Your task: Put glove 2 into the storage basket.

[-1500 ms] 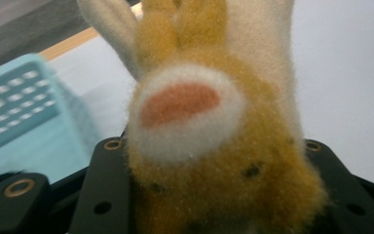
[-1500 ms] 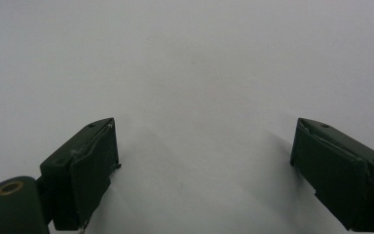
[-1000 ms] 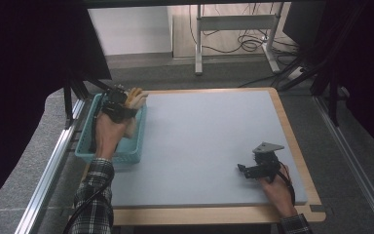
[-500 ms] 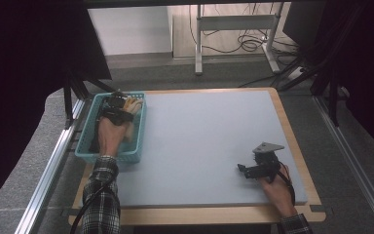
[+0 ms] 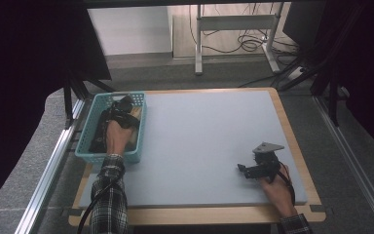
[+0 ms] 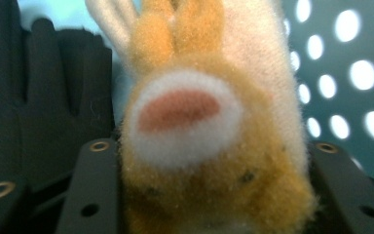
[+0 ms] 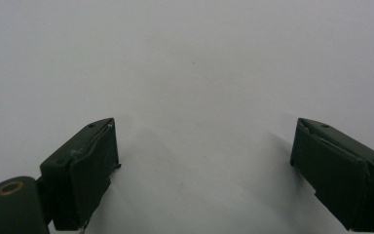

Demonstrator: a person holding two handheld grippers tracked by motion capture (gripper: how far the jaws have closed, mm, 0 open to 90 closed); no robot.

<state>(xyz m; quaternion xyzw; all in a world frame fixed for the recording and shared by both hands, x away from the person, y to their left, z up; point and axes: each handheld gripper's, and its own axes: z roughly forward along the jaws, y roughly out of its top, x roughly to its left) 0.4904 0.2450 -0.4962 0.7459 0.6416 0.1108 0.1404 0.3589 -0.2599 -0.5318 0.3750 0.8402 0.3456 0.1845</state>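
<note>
Lowering the plush toy into the teal basket beside a black glove, we have just been loosening our left gripper, toy between its jaws; outside the basket, our right gripper waits spread, empty.

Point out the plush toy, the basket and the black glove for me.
plush toy (image 6: 190, 146): left gripper view, its orange furry body.
basket (image 5: 108, 156): high view, near teal wall.
black glove (image 6: 44, 97): left gripper view, its fingers, left of the toy.
</note>
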